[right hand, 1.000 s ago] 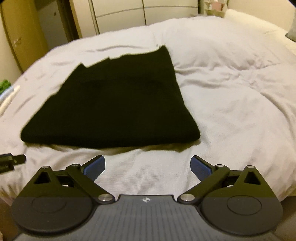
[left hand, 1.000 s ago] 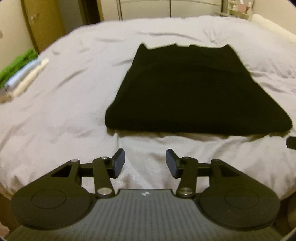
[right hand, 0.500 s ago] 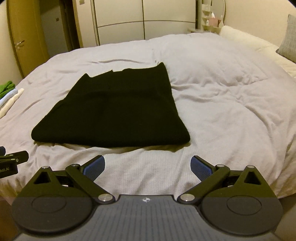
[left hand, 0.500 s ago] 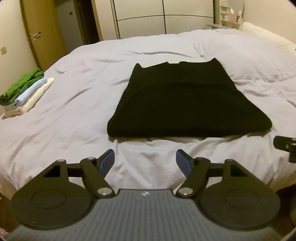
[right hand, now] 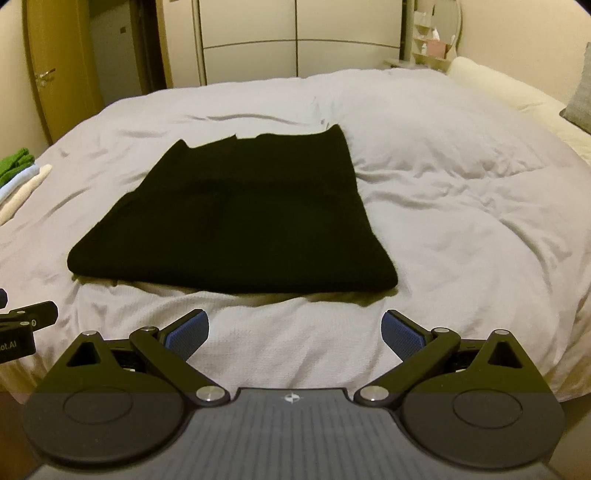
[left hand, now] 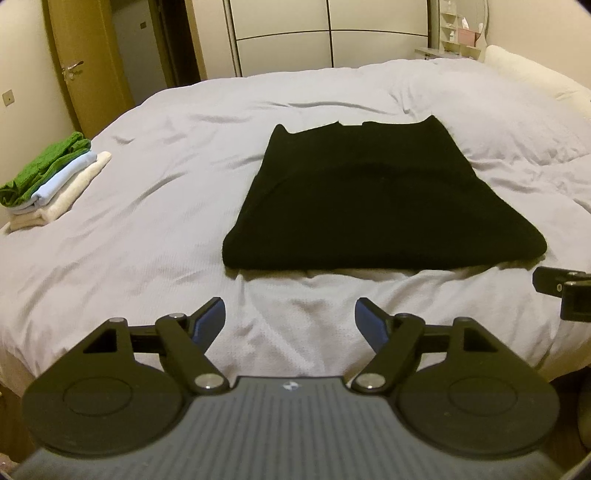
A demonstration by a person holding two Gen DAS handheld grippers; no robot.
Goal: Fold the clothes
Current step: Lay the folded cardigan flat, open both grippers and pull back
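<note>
A black garment (left hand: pixel 365 199) lies folded flat into a rough rectangle on the pale grey duvet (left hand: pixel 147 206); the right wrist view shows the same garment (right hand: pixel 243 218) left of centre. My left gripper (left hand: pixel 290 317) hovers open over the bed's near edge, short of the garment's front fold, nothing between its blue pads. My right gripper (right hand: pixel 293 328) is also open and empty, a little back from the garment's near right corner. Each gripper shows at the edge of the other's view.
A stack of folded clothes (left hand: pixel 48 181), green on top of pale blue and cream, sits at the bed's left edge. A cream pillow (right hand: pixel 517 99) lies at the far right. A wardrobe (left hand: pixel 328 33) and a wooden door (left hand: pixel 74 66) stand behind the bed.
Both grippers have drawn back and up from the garment, which now looks smaller and farther. The left gripper's jaws have opened wider. The garment has not moved.
</note>
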